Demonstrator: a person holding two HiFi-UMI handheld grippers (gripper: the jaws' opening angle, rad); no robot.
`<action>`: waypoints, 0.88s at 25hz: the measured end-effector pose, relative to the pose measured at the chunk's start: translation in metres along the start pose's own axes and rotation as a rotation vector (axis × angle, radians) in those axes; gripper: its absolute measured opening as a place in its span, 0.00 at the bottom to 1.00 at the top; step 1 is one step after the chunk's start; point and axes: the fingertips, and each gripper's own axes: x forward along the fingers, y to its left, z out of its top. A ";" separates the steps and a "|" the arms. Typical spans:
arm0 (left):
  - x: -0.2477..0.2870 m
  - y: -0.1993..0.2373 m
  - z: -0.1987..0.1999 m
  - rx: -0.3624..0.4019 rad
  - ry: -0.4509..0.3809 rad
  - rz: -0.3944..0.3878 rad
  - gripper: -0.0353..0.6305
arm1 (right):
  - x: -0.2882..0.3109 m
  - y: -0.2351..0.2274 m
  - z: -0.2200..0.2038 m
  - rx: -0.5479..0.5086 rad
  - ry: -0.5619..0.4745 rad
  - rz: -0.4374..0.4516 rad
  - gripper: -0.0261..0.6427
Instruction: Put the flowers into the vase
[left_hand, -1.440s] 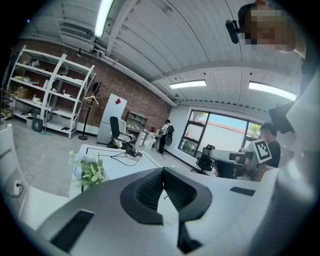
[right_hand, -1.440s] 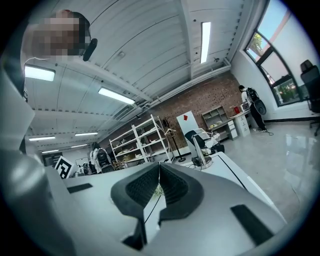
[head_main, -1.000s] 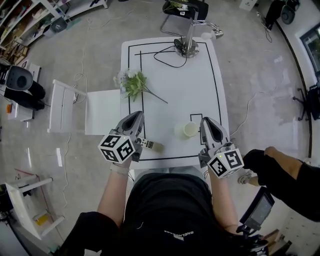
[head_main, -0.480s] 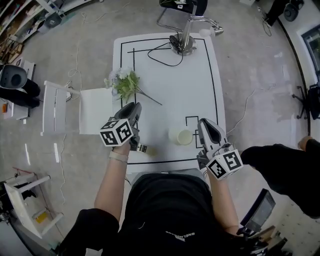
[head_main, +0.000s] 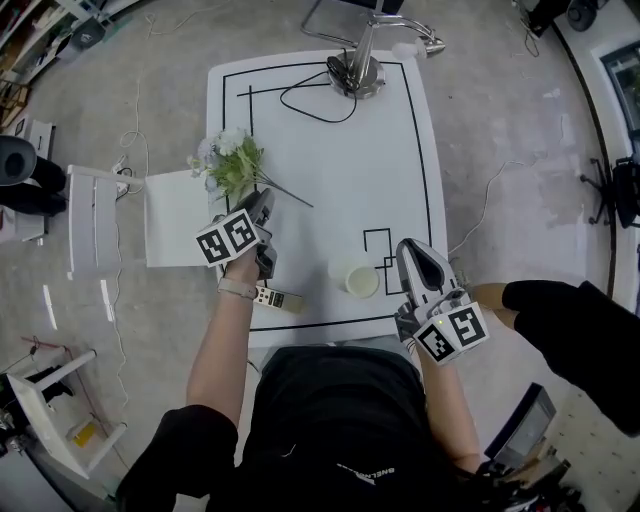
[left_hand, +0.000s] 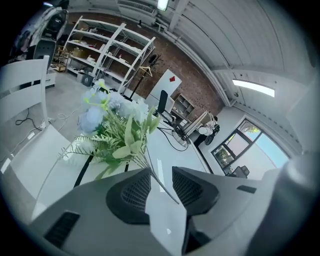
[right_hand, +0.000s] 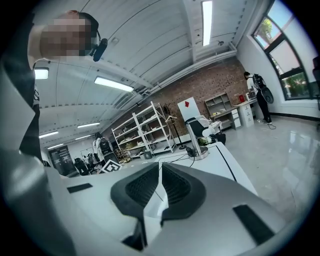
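1. Our left gripper (head_main: 263, 205): jaws opening around the stem of the flowers (head_main: 232, 165), which lie at the table's (head_main: 330, 150) left edge. No grip yet.
2. Risk: the thin stem slips out if we close off-centre.
3. Our right gripper (head_main: 412, 250): jaws nearly together, empty, just beside the vase (head_main: 358, 279). It could tip the vase.

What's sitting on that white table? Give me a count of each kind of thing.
Flower bunch: 1
Cup-like vase: 1
Remote-like gadget: 1
Metal stand: 1
Black cable: 1
Total: 5
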 end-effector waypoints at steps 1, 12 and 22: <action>0.004 0.004 -0.001 -0.012 0.004 0.005 0.23 | 0.000 -0.001 -0.001 -0.001 0.003 -0.002 0.06; 0.045 0.019 0.004 -0.055 0.024 0.028 0.26 | 0.008 -0.009 -0.007 0.008 0.035 -0.024 0.06; 0.055 0.023 0.010 -0.150 0.039 0.088 0.26 | 0.009 -0.014 -0.014 0.021 0.052 -0.048 0.06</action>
